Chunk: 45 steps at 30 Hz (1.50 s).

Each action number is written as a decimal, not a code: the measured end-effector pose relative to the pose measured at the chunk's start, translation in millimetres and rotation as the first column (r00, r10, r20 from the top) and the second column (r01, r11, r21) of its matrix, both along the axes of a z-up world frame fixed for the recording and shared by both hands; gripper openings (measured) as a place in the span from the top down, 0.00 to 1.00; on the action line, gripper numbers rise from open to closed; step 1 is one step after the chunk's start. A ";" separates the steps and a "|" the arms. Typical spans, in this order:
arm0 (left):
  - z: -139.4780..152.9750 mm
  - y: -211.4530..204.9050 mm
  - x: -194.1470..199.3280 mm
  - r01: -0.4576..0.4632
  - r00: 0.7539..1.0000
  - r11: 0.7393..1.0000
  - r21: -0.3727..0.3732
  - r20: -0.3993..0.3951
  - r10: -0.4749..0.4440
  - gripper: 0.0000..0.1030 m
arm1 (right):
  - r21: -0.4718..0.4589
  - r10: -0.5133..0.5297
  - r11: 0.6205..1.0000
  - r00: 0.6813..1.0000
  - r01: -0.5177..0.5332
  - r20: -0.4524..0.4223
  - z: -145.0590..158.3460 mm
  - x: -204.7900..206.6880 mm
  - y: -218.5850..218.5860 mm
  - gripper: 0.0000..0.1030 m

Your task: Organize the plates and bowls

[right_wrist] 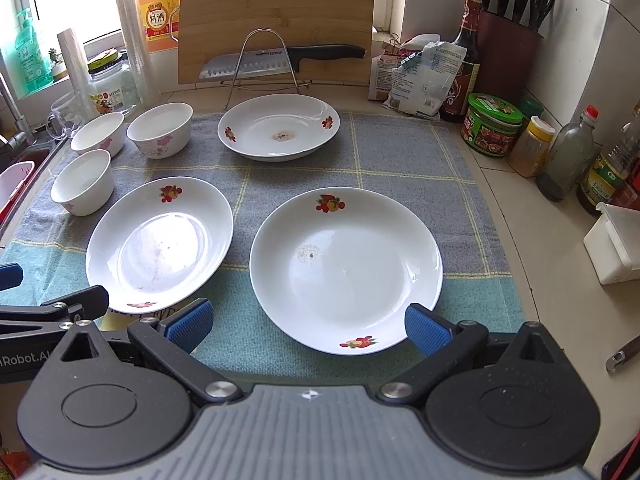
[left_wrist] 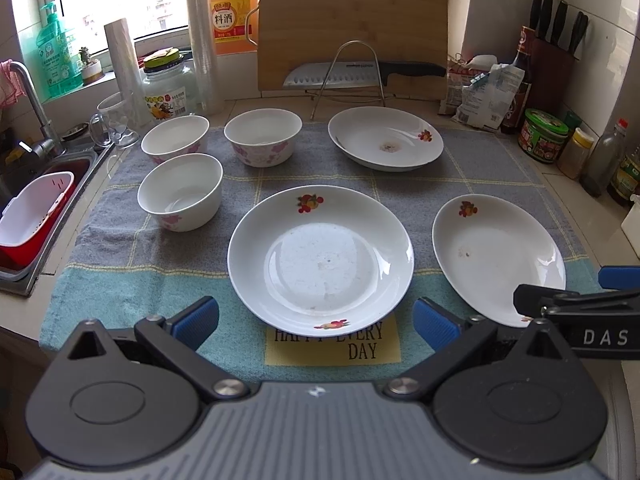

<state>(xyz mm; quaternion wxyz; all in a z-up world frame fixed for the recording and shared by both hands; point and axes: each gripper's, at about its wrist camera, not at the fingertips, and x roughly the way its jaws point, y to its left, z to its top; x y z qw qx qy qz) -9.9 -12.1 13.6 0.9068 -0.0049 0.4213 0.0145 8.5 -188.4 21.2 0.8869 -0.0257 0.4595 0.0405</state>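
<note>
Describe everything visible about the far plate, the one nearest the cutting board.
The far plate is a shallow, round, glossy white dish, ceramic by its look, with small red-and-orange fruit motifs on its rim. A brownish dried stain marks its centre. It sits upright and empty on the grey checked cloth, just in front of the wire rack. Nothing else appears to touch it, and it stands apart from the bowls and the two nearer plates; neither gripper is near it.

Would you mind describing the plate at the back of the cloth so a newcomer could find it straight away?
Start at the bamboo cutting board leaning against the window wall, with a knife on the wire rack in front of it. Directly below the rack, on the grey cloth, sits the back plate. Unlike the two nearer plates, it has a brownish stain at its centre.
</note>
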 end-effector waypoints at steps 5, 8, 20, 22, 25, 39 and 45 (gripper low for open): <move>0.8 -4.1 -1.9 -0.005 1.000 1.000 0.002 0.007 0.005 0.01 | 0.005 0.007 1.000 1.000 -0.008 0.008 0.7 -1.4 -2.7 0.00; 0.7 -5.9 -2.1 -0.007 1.000 1.000 0.004 0.007 0.007 0.01 | 0.005 0.020 1.000 1.000 -0.020 0.015 1.9 -3.2 -4.9 0.00; 2.3 -21.0 -4.7 -0.009 1.000 1.000 -0.005 0.023 0.009 0.01 | 0.047 0.118 0.991 0.988 -0.123 0.097 6.0 -7.1 -29.1 0.00; 2.4 -23.9 -4.5 -0.009 1.000 1.000 0.000 0.027 0.009 0.01 | 0.057 0.138 0.988 0.984 -0.145 0.117 5.1 -8.6 -36.3 0.00; 2.0 -28.7 -2.8 -0.011 0.999 1.000 0.004 0.030 0.011 0.01 | 0.069 0.157 0.984 0.978 -0.167 0.137 1.7 -10.2 -48.1 0.00; 0.4 -53.7 6.9 -0.018 0.999 1.000 0.010 0.038 0.018 0.01 | 0.103 0.236 0.964 0.966 -0.246 0.104 -46.7 -8.5 -89.8 0.00; 3.2 -65.1 11.1 -0.009 0.999 0.999 0.034 0.052 0.008 0.01 | 0.102 0.294 0.948 0.953 -0.301 0.078 -67.4 -3.0 -95.5 0.00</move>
